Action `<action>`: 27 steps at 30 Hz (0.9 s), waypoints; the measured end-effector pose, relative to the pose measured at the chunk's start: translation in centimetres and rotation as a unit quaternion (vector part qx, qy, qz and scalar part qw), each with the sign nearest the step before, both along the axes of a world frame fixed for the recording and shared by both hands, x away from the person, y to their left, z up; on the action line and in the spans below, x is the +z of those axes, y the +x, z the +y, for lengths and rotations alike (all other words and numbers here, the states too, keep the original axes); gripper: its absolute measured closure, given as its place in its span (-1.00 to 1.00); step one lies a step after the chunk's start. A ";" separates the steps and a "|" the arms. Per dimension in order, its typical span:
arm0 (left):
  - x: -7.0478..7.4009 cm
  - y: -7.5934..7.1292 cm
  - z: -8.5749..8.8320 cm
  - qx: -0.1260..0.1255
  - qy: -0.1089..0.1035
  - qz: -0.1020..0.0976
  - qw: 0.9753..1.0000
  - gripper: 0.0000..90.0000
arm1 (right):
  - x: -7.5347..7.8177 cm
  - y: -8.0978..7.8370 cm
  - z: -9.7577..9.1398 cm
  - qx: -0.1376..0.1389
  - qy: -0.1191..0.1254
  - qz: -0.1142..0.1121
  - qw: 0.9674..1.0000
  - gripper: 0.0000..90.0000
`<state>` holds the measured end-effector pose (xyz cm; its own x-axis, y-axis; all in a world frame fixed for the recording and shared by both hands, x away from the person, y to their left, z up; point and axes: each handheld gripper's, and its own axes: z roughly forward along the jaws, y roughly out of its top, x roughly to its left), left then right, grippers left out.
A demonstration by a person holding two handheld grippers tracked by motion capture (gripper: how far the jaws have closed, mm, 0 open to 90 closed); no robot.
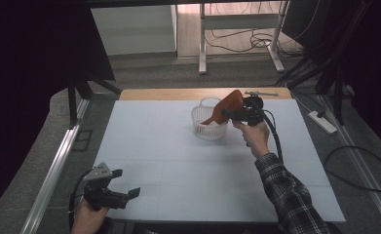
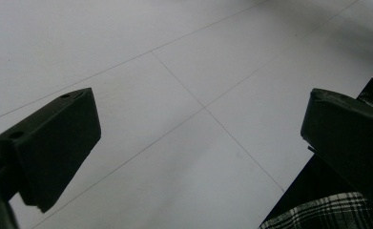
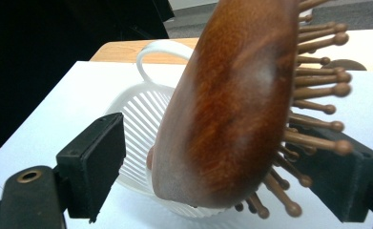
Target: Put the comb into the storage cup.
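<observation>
Hairbrush (image 1: pixel 225 108) tilted over the white slotted basket (image 1: pixel 209 119), handle down inside it, head up at my right gripper (image 1: pixel 237 114).

In the high view, right of centre, I see the wooden brush's long axis run from the basket's interior at lower left up to the gripper at upper right. In the right gripper view the brush's head (image 3: pixel 232 105) stands between my jaws, bristle pins (image 3: pixel 317 90) turned to the right-hand pad; the left-hand pad stands clear of the wood, so I judge the grip loosened and the brush about to settle into the basket (image 3: pixel 136 129). My left gripper (image 1: pixel 121 184), at the frame's lower left, is far off, its jaws wide over bare table (image 2: pixel 174 95), holding nothing.
</observation>
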<state>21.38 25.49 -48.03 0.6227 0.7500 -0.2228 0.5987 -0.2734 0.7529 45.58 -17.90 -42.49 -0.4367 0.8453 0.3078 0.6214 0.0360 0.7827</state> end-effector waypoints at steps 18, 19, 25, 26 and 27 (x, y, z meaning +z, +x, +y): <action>0.0 0.0 0.0 0.004 0.002 0.001 1.000 -1.00 | 0.7 -0.4 -0.4 0.031 -0.045 -0.013 0.998 -0.85; 0.0 0.0 0.0 0.004 0.001 0.002 1.000 -1.00 | 0.7 -0.5 -0.3 0.032 -0.047 -0.014 0.998 -0.86; 0.1 0.0 0.0 0.009 0.002 -0.001 1.000 -1.00 | 0.9 -0.7 -0.4 0.042 -0.060 -0.017 0.997 -0.95; 0.1 -0.1 0.0 0.009 0.004 -0.002 1.000 -1.00 | 1.0 -0.8 -0.5 0.044 -0.063 -0.019 0.997 -0.96; 0.1 -0.1 -0.1 0.009 0.006 -0.004 1.000 -1.00 | 1.0 -0.8 -0.5 0.046 -0.066 -0.019 0.997 -0.97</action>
